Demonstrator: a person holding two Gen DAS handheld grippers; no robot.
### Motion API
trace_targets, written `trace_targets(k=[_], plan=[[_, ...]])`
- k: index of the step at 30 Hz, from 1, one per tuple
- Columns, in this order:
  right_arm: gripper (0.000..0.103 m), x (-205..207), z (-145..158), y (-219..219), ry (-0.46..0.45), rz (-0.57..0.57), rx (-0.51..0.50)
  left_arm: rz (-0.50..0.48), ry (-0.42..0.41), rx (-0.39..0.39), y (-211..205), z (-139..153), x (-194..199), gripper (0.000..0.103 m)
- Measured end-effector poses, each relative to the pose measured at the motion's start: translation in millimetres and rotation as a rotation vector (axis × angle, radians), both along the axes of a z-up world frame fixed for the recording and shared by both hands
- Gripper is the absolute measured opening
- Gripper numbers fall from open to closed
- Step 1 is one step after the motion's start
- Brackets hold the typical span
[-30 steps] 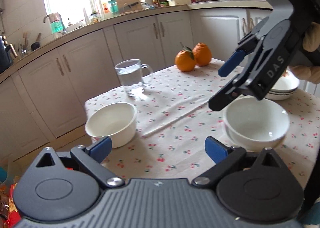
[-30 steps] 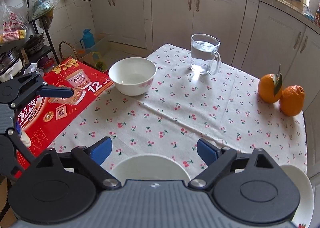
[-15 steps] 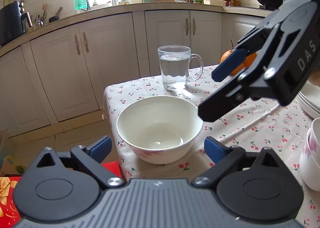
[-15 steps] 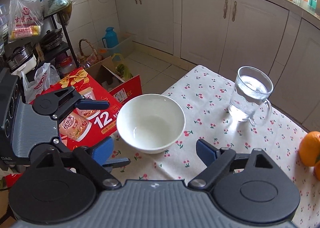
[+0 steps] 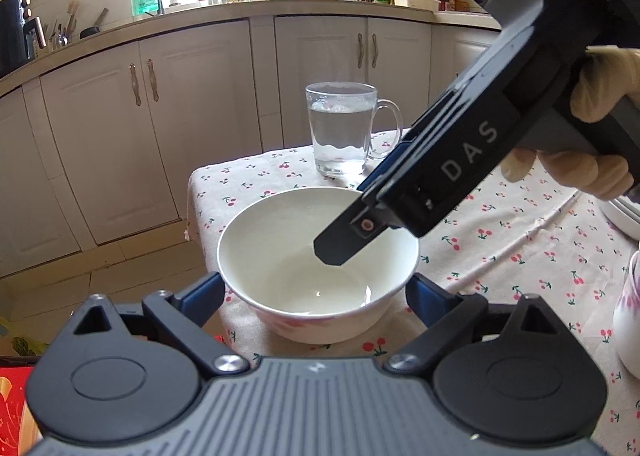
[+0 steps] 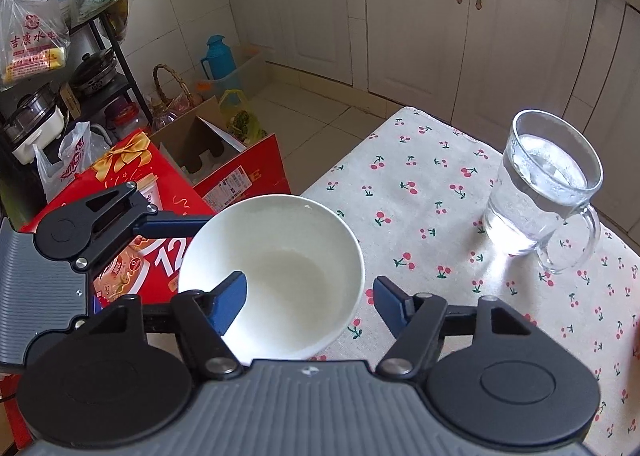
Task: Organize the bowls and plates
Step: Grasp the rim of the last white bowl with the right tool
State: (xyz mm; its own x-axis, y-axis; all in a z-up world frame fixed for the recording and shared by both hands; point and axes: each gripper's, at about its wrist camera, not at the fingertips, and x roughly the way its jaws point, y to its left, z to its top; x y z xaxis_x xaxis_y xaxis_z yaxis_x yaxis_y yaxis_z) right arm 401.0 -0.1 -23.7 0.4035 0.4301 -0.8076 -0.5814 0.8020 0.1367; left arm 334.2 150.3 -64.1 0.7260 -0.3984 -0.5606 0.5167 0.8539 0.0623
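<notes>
A glass mug of water (image 6: 548,196) stands on the cherry-print tablecloth (image 6: 420,192), while on the floor beside the table sit a red gift box (image 6: 120,176), a teal thermos (image 6: 218,56) and a wicker basket (image 6: 170,90).

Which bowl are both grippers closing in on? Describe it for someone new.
On the cherry-print tablecloth, near the table's corner, sits a white bowl in front of the glass mug of water. It is empty, with a pink pattern outside, and one right gripper finger is inside its rim.

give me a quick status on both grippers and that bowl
Both grippers open: right gripper straddling bowl rim, left gripper flanking it. Water mug nearby, clear.
</notes>
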Motion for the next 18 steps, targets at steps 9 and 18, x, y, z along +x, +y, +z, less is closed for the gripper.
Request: trace_targets(k=[9,18], plan=[[0.065,4.7,-4.1,4.0,0.007,0.004,-0.006,-0.007,0.015,-0.016,2.2,-2.1,4.5,0.095],[0.065,3.5,-3.1,2.5,0.019,-0.003,0.013,-0.008,0.033,-0.018,2.3,0.6,3.4,0.093]])
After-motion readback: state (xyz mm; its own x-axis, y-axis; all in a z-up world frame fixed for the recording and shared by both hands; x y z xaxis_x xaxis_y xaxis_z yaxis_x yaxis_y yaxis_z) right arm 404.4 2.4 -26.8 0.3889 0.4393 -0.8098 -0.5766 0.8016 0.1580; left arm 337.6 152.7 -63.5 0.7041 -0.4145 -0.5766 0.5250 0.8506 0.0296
